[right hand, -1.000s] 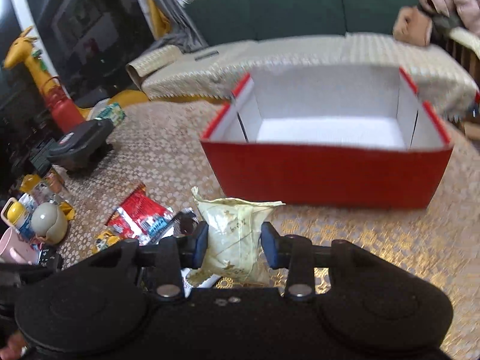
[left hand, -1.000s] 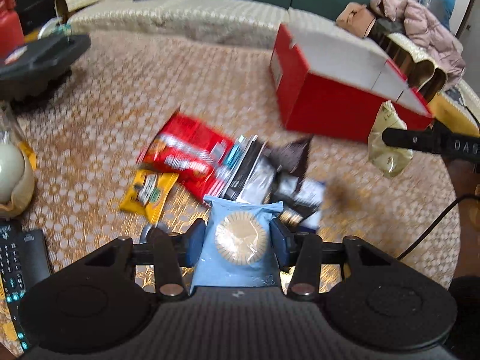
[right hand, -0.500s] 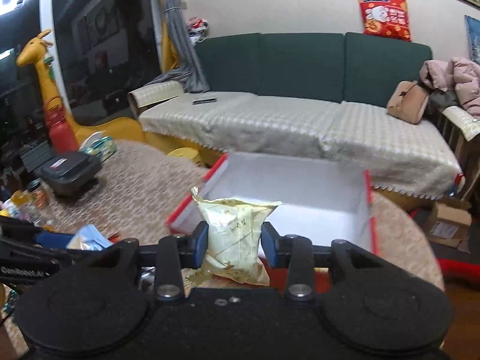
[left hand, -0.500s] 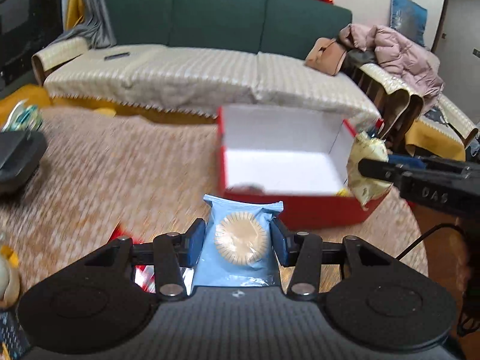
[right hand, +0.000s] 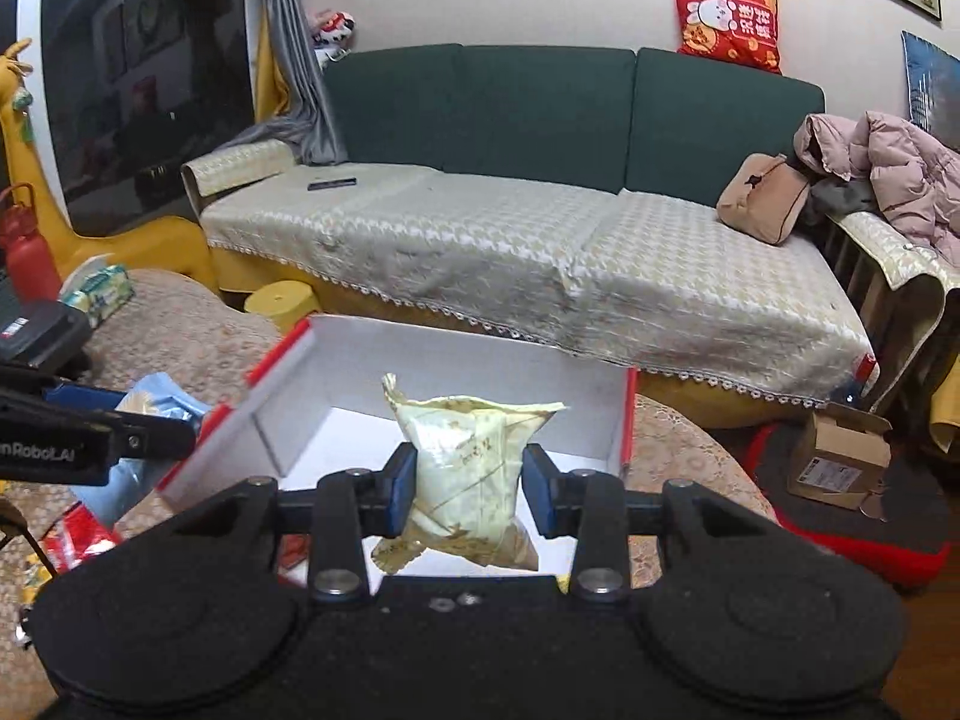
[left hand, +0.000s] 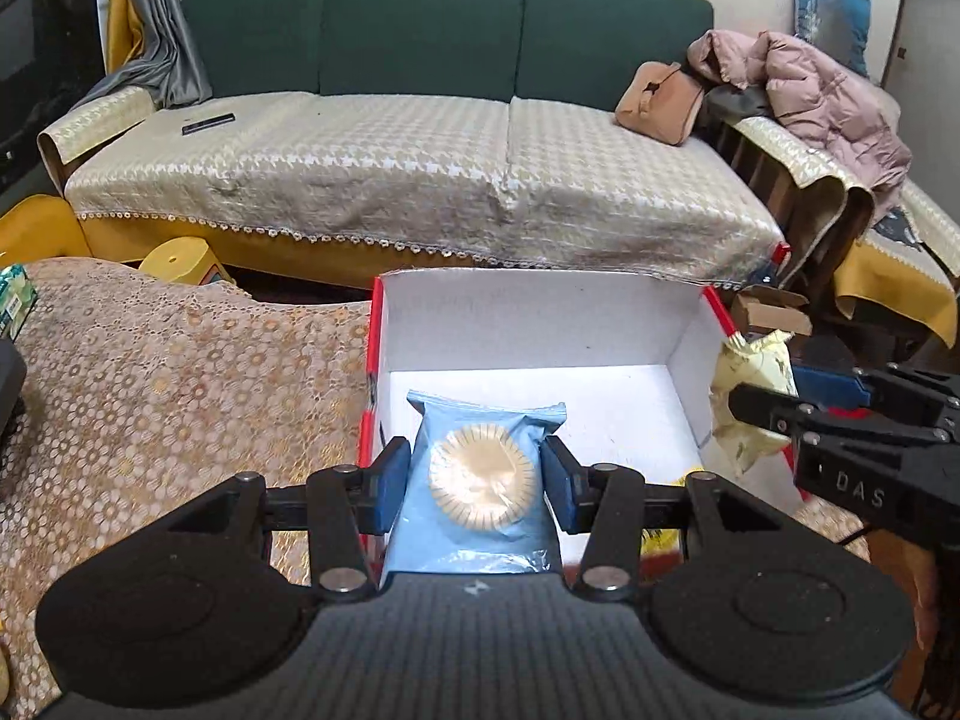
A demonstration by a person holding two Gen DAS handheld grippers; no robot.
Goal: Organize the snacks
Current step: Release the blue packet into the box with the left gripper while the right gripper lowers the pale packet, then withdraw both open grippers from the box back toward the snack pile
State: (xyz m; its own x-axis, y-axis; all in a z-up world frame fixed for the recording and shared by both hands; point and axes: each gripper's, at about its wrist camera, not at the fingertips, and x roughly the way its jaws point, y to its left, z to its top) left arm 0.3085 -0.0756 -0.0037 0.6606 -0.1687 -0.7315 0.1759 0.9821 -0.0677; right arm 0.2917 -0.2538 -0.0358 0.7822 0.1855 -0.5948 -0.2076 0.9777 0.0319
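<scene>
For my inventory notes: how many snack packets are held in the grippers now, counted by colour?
Blue packet: 1, in the left gripper
Pale yellow packet: 1, in the right gripper
Total: 2, both over the red box

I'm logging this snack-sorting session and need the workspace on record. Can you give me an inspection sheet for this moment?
Surface: table under a gold patterned cloth.
Job's things: red box, white inside, open; blue packet and pale yellow packet each held at it.
Clutter: red wrapper beside the box; black case; tissue pack.
Grippers: left tool shut on the blue packet; right tool shut on the pale yellow packet.
Cables: nothing seen.
Surroundings: green sofa with pink jacket and tan bag; cardboard carton on the floor.
</scene>
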